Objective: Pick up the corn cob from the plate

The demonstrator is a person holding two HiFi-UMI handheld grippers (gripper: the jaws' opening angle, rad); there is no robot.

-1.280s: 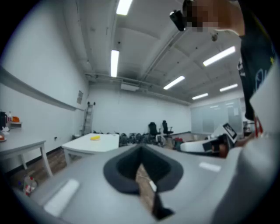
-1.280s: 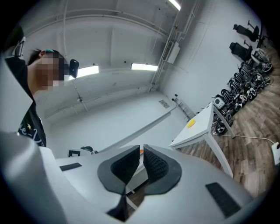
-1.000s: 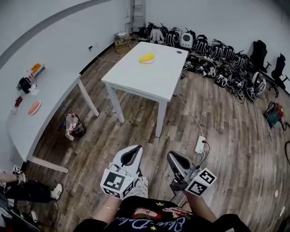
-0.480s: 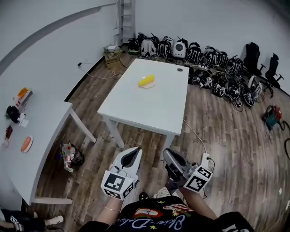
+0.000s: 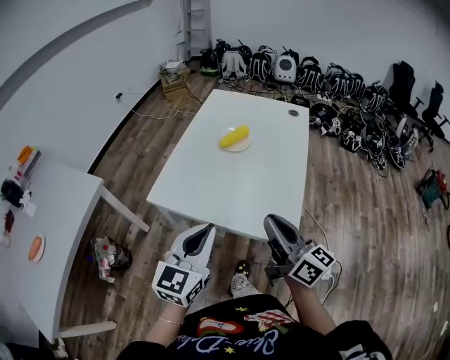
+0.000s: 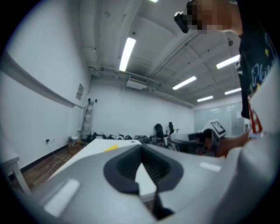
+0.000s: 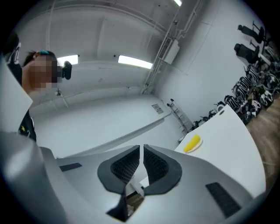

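Head view shows the yellow corn cob (image 5: pixel 233 136) lying on a small plate (image 5: pixel 243 147) mid-worktop (image 5: pixel 246 186), well apart from both grippers. Left gripper (image 5: pixel 202 233) and right gripper (image 5: pixel 274 225) hover before the near edge, jaws closed on nothing.

Head view. Wood floor (image 5: pixel 365 211) throughout. White table (image 5: pixel 239 183) at centre, with a small dark disc (image 5: pixel 293 112) near its 1 o'clock corner. Row of backpacks (image 5: pixel 316 77) along the wall at 1 o'clock. Chairs (image 5: pixel 415 95) at 2 o'clock. Ladder (image 5: pixel 188 21) and box (image 5: pixel 174 76) at 11 o'clock. Second table (image 5: pixel 49 232) at 8 o'clock, a bag (image 5: pixel 109 254) on the floor beside it.
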